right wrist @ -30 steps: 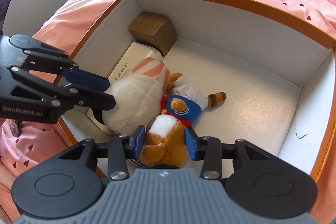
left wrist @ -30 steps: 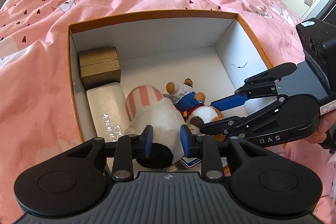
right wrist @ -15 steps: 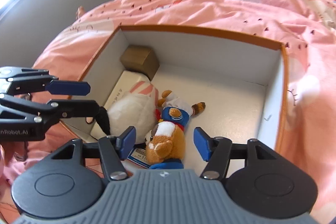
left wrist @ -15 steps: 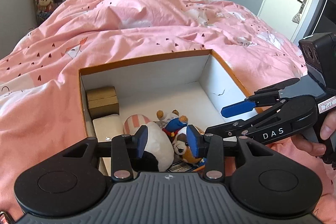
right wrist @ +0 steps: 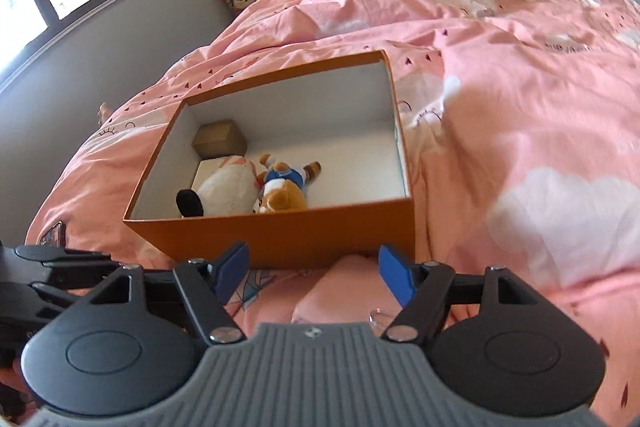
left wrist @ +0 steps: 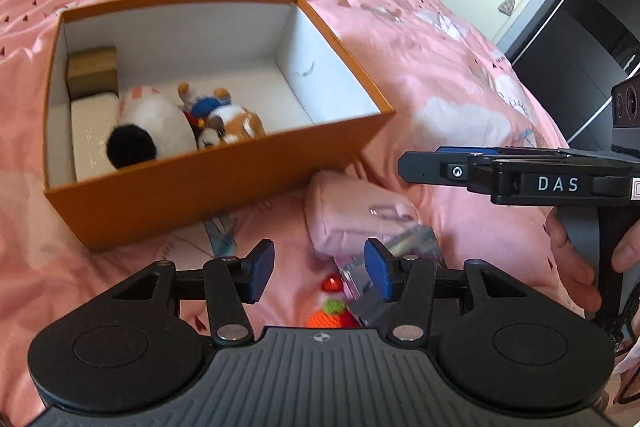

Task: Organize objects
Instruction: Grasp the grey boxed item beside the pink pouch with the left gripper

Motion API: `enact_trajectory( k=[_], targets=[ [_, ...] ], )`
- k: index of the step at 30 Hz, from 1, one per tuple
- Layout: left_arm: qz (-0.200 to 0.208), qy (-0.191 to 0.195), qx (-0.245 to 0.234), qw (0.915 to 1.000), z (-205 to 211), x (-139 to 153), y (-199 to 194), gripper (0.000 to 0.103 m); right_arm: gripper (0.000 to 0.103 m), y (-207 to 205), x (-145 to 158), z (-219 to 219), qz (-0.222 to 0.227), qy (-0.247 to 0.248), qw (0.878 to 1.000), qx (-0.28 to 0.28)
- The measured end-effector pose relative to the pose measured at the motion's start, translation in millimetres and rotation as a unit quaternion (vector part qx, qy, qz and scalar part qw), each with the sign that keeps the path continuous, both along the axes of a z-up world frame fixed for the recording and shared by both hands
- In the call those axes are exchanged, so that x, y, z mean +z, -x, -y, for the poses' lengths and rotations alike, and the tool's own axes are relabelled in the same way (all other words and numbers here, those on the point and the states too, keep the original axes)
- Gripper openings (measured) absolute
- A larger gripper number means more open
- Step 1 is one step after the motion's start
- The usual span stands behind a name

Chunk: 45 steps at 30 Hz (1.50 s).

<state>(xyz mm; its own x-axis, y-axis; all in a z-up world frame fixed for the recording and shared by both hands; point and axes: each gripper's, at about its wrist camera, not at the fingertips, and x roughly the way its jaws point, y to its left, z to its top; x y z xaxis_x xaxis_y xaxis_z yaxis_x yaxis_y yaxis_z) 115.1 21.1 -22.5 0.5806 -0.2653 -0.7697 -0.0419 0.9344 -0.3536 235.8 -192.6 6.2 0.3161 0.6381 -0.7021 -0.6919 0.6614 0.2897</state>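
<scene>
Both the left gripper (left wrist: 318, 273) and right gripper (right wrist: 314, 273) have just been spreading their jaws, nothing between them. Left to pack, at six o'clock: pink pouch (left wrist: 352, 211), orange toy (left wrist: 330, 319). Beyond, the orange box (left wrist: 208, 187) holds two plush toys (left wrist: 160, 123), nothing blocking it.

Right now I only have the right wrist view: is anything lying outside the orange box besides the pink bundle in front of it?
Observer: Yes, a clear plastic packet lies against the pink bundle, beside the left gripper.
Operator: Is that gripper holding it?
Observer: No; its jaws have just been opening, with nothing gripped.
Operator: Anything else?
Observer: A small orange-and-green item and a red piece show loose between those jaws.
</scene>
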Motion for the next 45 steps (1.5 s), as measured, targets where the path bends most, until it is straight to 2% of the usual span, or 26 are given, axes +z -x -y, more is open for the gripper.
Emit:
enact_trajectory(
  k=[5,7,11,13,18,20,24,27,29,32,34,37,40,45],
  targets=[
    [-0.037,0.028,-0.030,0.9985,21,-17,9,0.059,0.072,30,-11,27,0.010,0.032,0.999,-0.017],
    [-0.043,0.032,-0.040,0.9978,30,-21,13,0.060,0.068,39,-15,36,0.006,0.042,0.999,-0.019],
    [-0.056,0.048,-0.050,0.9960,41,-33,14,0.063,0.046,53,-27,49,-0.007,0.065,0.998,-0.018],
    [-0.059,0.053,-0.047,0.9957,44,-39,12,0.070,0.043,58,-30,54,-0.011,0.069,0.997,-0.019],
    [-0.063,0.070,-0.044,0.9946,49,-50,6,0.076,0.031,60,-38,58,-0.002,0.105,0.994,-0.026],
    [-0.064,0.070,-0.045,0.9944,52,-55,3,0.078,0.030,60,-43,58,-0.001,0.115,0.993,-0.025],
    [-0.058,0.090,-0.051,0.9929,54,-63,-1,0.089,0.029,57,-48,59,-0.007,0.117,0.993,-0.021],
    [-0.052,0.102,-0.053,0.9920,54,-68,-4,0.091,0.025,55,-53,59,-0.013,0.123,0.992,-0.022],
    [-0.051,0.111,-0.053,0.9911,54,-70,-5,0.090,0.024,54,-55,59,-0.015,0.125,0.992,-0.022],
    [-0.040,0.101,-0.053,0.9927,56,-64,-1,0.081,0.023,52,-55,59,-0.019,0.123,0.992,-0.023],
    [-0.027,0.097,-0.050,0.9936,56,-59,2,0.068,0.021,52,-55,59,-0.018,0.127,0.991,-0.025],
    [-0.006,0.102,-0.044,0.9938,50,-50,7,0.055,0.018,51,-54,57,-0.013,0.133,0.991,-0.023],
    [0.001,0.110,-0.041,0.9931,45,-43,11,0.050,0.018,50,-52,55,-0.007,0.136,0.991,-0.016],
    [0.009,0.095,-0.051,0.9941,41,-27,16,0.045,0.020,45,-48,47,-0.002,0.140,0.990,0.006]
  ],
)
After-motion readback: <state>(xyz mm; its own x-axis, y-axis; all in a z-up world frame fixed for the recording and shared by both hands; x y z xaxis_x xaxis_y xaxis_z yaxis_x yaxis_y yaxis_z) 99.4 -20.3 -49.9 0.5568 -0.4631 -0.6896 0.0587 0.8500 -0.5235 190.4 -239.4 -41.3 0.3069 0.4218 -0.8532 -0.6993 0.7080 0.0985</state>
